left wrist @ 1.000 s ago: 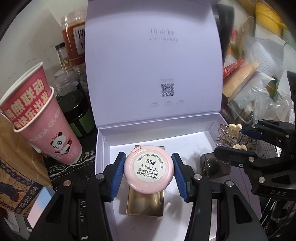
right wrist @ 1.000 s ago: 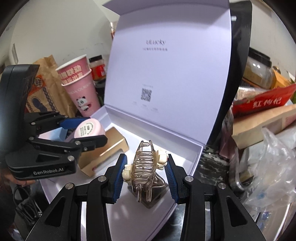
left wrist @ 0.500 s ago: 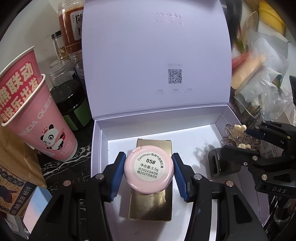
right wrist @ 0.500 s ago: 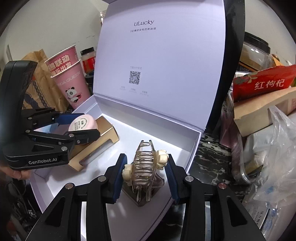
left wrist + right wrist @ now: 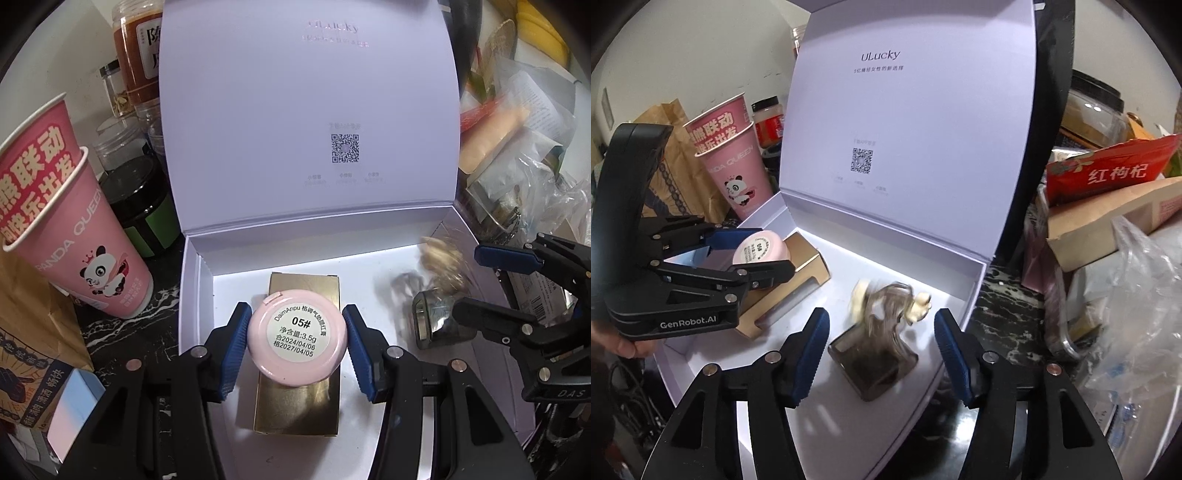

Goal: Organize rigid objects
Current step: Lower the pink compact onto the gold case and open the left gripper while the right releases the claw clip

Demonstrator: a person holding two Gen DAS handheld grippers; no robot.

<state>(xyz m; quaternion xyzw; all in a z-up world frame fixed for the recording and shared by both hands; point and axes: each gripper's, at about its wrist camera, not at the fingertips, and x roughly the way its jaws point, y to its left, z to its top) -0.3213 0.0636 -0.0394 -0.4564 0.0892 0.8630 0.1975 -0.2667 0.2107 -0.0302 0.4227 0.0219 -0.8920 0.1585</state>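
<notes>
An open white box [image 5: 195, 280] [image 5: 975, 284] holds a gold carton [image 5: 299, 406] [image 5: 801, 266] and a dark glass bottle [image 5: 439, 325] [image 5: 875, 365]. My left gripper [image 5: 297, 347] [image 5: 753, 254] is shut on a round pink compact [image 5: 297, 341] [image 5: 761, 247] just above the gold carton. My right gripper [image 5: 881, 350] [image 5: 484, 288] is open. A clear hair claw with cream flowers [image 5: 890, 299] [image 5: 439, 262] is blurred in motion, loose between the open fingers above the bottle.
The box lid [image 5: 306, 110] stands upright behind. Stacked pink paper cups [image 5: 74, 236] and jars [image 5: 136, 55] stand to the left. A brown paper bag [image 5: 33, 350] lies at the front left. Plastic bags and packets [image 5: 1115, 229] crowd the right.
My right gripper opened and let go of the hair claw, which is dropping onto the bottle. My left gripper kept its hold on the compact and moved slightly forward over the carton.
</notes>
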